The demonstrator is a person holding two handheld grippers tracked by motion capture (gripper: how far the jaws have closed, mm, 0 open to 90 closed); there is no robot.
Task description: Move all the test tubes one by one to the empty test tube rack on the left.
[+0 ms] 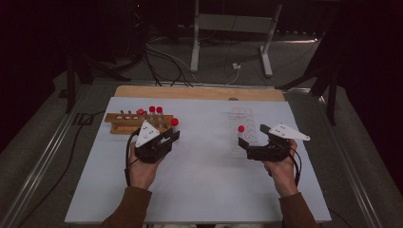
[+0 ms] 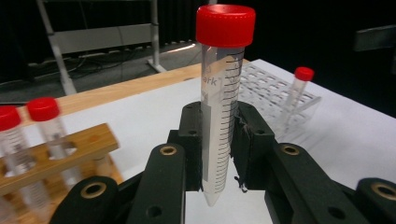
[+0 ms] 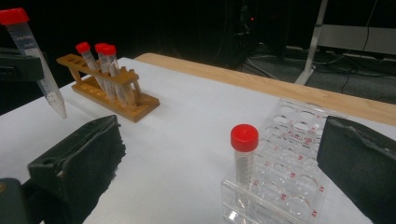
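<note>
The left gripper (image 2: pixel 219 154) clamps an upright, clear, graduated red-capped tube (image 2: pixel 222 102) above the table. The right gripper (image 3: pixel 219 158) stands apart, empty. The clear rack (image 3: pixel 285 177) holds one tube; the wooden rack (image 1: pixel 124 122), three.

High view above table (image 1: pixel 199 190); gripper views low, close; share racks.

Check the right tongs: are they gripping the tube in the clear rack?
No. The right tongs stand wide open, apart from the red-capped tube upright in the clear rack.
</note>
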